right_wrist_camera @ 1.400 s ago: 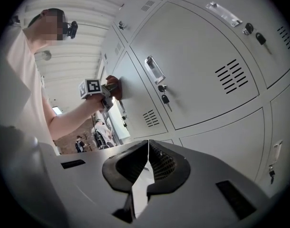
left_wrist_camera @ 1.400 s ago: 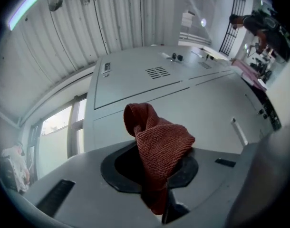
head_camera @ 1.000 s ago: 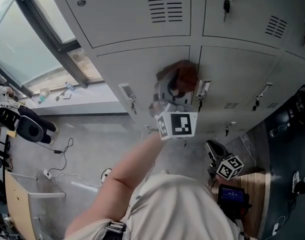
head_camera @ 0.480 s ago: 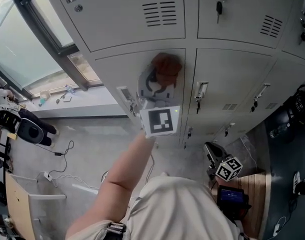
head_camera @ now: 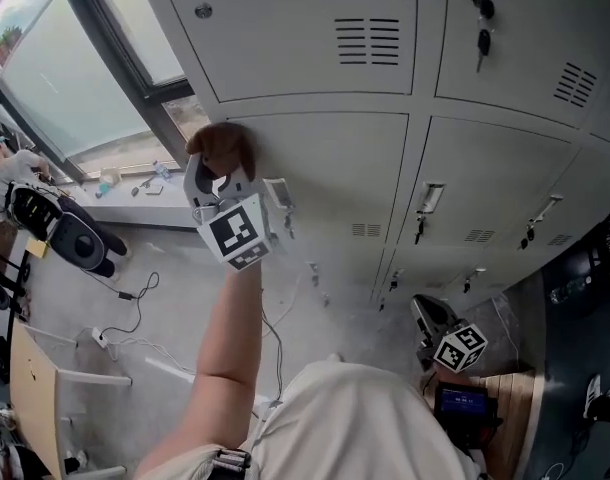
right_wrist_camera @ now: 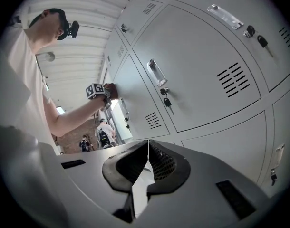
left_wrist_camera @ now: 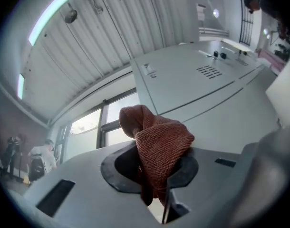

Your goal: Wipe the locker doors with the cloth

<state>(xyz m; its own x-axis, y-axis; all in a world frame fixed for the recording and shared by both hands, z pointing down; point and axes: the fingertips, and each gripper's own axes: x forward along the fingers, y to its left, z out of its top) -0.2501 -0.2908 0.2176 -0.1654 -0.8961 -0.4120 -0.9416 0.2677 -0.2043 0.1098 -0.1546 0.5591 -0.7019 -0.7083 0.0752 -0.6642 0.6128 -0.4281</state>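
A rust-brown cloth [head_camera: 223, 145] is pressed against the left edge of a grey locker door [head_camera: 330, 183] in the head view. My left gripper [head_camera: 217, 168] is shut on that cloth, with its marker cube just below. In the left gripper view the cloth [left_wrist_camera: 157, 144] bunches up between the jaws, with the locker doors [left_wrist_camera: 202, 87] beyond. My right gripper [head_camera: 430, 323] hangs low at my right side, away from the lockers. In the right gripper view the right gripper [right_wrist_camera: 147, 163] has its jaws closed with nothing between them, and the left gripper [right_wrist_camera: 104, 93] shows far off on the door.
Rows of grey lockers [head_camera: 505, 148] with vents, handles and hanging keys [head_camera: 482, 30] fill the wall. A window [head_camera: 80, 78] with a sill lies to the left. Cables [head_camera: 125, 343] trail on the floor, and a dark bag [head_camera: 60, 238] sits at far left.
My left gripper has swept the cloth leftward across the locker door, from near its right edge to its left edge. The right gripper has stayed low at my side.
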